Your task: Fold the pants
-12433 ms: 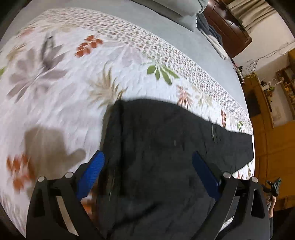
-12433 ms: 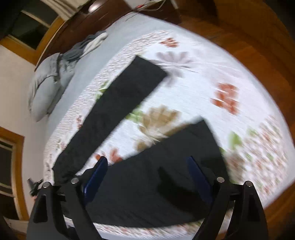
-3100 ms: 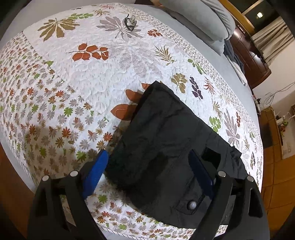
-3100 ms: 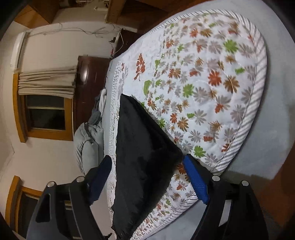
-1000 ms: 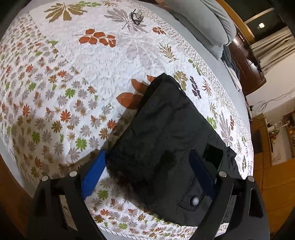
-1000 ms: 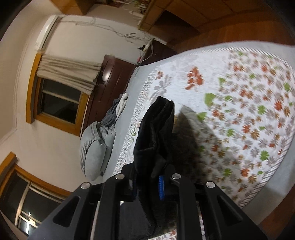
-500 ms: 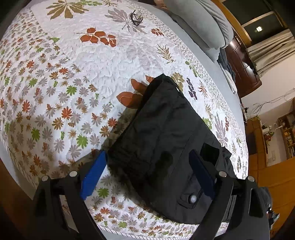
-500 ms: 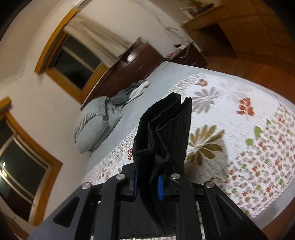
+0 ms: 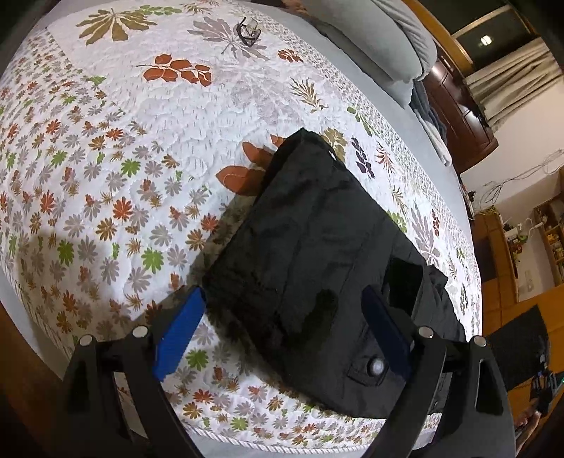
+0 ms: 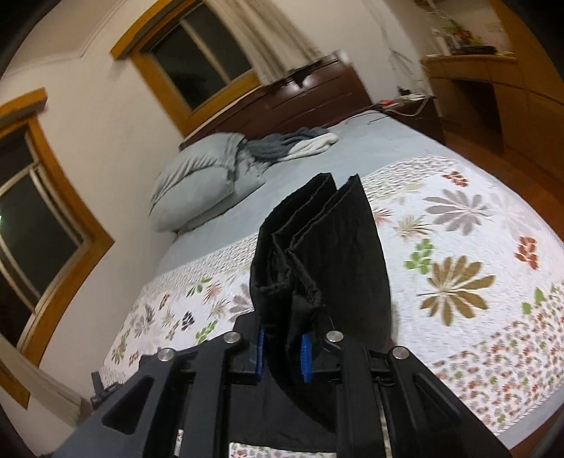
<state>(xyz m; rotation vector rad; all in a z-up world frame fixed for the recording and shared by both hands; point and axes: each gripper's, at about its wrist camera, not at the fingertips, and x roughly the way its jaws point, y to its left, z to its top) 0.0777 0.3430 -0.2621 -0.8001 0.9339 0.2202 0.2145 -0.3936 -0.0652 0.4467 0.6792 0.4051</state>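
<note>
Two grippers | right gripper (image 10: pixel 282 356) pinches pants (image 10: pixel 328 253) | eyeglasses (image 9: pixel 249 31) on quilt (image 9: pixel 105 141)

Left tool spread wide, right tool clamped.
The left tool (image 9: pixel 282 331) hovers with its blue-padded fingers (image 9: pixel 178 334) far apart, gripping nothing; the right tool (image 10: pixel 283 356) has its pads pressed onto a bunched fold of black pants (image 10: pixel 317 253).

A white quilt (image 9: pixel 148 148) printed with leaves and flowers covers the near part of a bed, over a grey sheet (image 10: pixel 370 151). A pair of glasses (image 9: pixel 248 30) lies on the quilt's far side. A grey pillow (image 10: pixel 197 183) rests at the head, beside crumpled grey and white clothes (image 10: pixel 296 142) and a dark wooden headboard (image 10: pixel 317 95).
</note>
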